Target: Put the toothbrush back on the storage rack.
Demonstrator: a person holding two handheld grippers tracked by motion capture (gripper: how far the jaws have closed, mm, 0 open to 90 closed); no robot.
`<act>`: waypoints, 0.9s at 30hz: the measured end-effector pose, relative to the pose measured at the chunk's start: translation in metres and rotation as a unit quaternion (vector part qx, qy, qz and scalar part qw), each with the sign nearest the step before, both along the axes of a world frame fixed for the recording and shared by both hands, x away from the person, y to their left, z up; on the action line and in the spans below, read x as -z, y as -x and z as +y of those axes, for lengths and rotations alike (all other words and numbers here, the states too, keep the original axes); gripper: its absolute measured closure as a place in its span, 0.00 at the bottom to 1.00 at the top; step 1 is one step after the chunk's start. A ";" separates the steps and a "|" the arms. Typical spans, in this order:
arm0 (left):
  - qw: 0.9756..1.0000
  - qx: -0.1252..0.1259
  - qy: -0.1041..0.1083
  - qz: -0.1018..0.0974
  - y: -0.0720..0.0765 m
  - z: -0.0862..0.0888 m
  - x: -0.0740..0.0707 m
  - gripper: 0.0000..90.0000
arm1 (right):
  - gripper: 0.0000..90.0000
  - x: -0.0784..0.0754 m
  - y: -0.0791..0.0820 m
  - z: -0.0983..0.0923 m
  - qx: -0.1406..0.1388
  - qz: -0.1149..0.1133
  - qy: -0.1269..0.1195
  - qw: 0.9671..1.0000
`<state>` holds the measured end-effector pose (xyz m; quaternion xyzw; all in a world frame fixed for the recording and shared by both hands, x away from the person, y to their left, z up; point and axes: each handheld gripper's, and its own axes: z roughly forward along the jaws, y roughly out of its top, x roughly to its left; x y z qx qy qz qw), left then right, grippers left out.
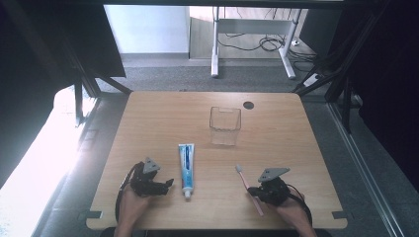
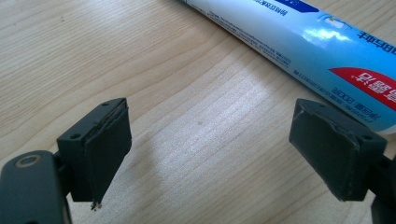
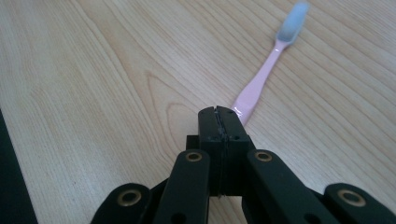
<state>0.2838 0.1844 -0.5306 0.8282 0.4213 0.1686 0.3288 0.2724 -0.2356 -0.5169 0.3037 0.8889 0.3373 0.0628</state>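
While both tongs low: one toothbrush [image 1: 248, 187], one toothpaste tube [image 1: 187, 169], one clear cup [image 1: 225, 125].

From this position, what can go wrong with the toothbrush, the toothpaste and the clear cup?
1. The right gripper is shut, its jaws pressed together with the pink toothbrush lying beside them, not between them; moving now might only push the brush across the table.
2. The left gripper is open beside the toothpaste tube; closing there may catch nothing.
3. The clear cup looks light and may tip if bumped.

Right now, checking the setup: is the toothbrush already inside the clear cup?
No, the toothbrush lies on the table, apart from the cup.
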 end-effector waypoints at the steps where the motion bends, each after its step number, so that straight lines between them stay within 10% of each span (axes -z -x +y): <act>1: 1.000 0.000 0.000 0.001 0.000 0.000 0.000 0.15 | 1.00 0.000 0.000 -0.002 0.002 0.002 0.000 1.000; 27: 1.000 0.000 -0.001 0.000 0.000 -0.001 0.000 0.15 | 0.99 -0.002 -0.005 -0.021 0.028 0.003 0.009 1.000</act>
